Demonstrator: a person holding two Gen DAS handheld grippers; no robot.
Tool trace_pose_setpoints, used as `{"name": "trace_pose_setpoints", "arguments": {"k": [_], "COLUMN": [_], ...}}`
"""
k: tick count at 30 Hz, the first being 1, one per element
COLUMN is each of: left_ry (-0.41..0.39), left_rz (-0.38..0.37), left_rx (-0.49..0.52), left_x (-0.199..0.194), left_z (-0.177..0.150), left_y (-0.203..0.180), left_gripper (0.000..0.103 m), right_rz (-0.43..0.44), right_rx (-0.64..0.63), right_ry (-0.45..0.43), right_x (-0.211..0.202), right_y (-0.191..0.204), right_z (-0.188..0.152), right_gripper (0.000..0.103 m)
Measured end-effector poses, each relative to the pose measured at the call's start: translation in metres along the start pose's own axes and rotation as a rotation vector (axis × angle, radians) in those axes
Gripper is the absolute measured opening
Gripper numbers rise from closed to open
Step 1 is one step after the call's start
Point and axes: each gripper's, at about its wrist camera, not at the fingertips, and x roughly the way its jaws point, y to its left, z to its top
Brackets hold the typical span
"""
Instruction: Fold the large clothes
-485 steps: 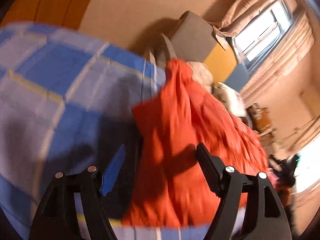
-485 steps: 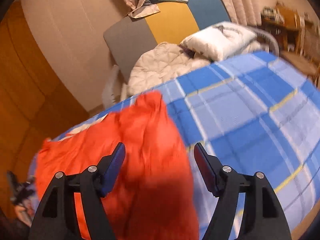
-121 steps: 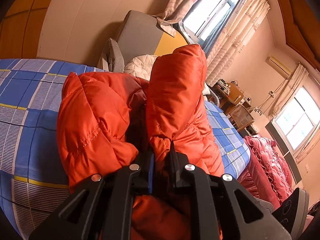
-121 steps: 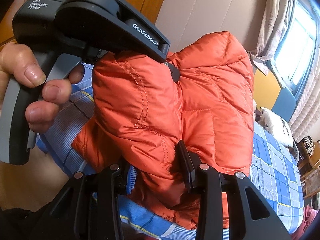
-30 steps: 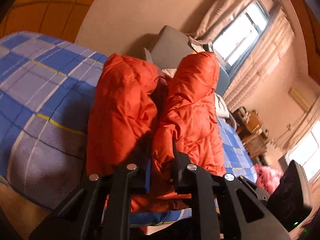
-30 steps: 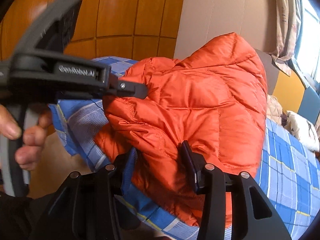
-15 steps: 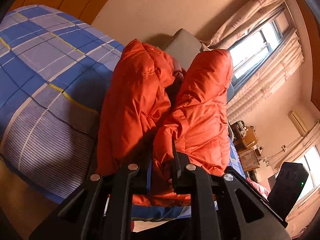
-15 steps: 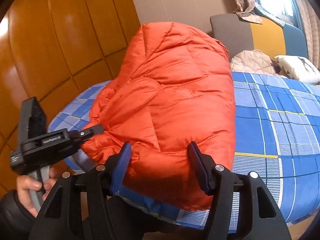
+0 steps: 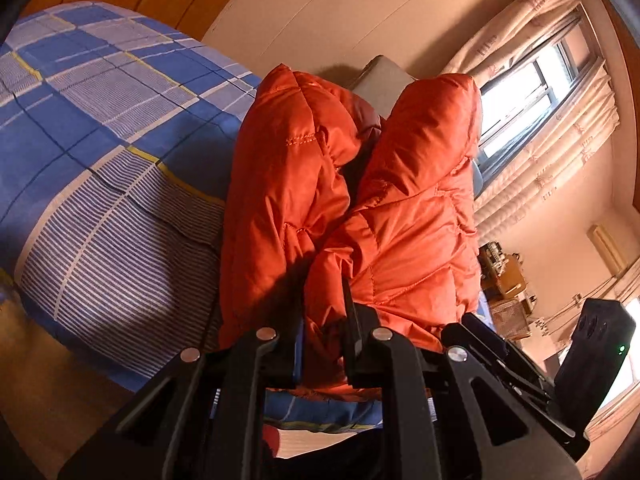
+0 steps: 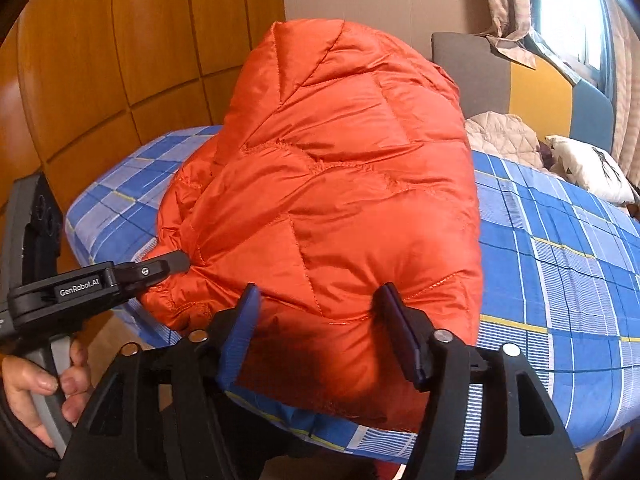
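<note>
Gripping: left gripper point(image 9: 322, 344) pinched orange puffer jacket point(image 10: 340, 184) hem at 9 o'clock.
Releasing: right gripper point(image 10: 316, 332) had just been opening, jacket between.
Advice: settle bundle on bed point(image 10: 560, 280) before letting go.

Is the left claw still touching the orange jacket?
Touching. In the left wrist view the left claw is shut on a fold of the orange jacket; the right wrist view shows its tip biting into the fabric's edge.
</note>
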Motion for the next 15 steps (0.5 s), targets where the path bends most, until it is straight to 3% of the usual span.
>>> {"name": "trace_pose_setpoints", "arguments": {"k": [11,15], "left_ry": [-0.009,-0.009], "left_rz": [0.035,0.051], "left_rx": [0.038,0.048], "left_x": [0.002,0.001], "left_z": [0.001,-0.001], "left_y": [-0.001,-0.006], "left_gripper": [0.014,0.014], "right_rz": [-0.005,0.067], "right_rx": [-0.017,0.056], "right_ry": [0.005,-0.008], "right_x": [0.004,-0.005], "right_y": [0.005,-0.006], "right_z": [0.004,0.011], "right_gripper": [0.064,0.064]}}
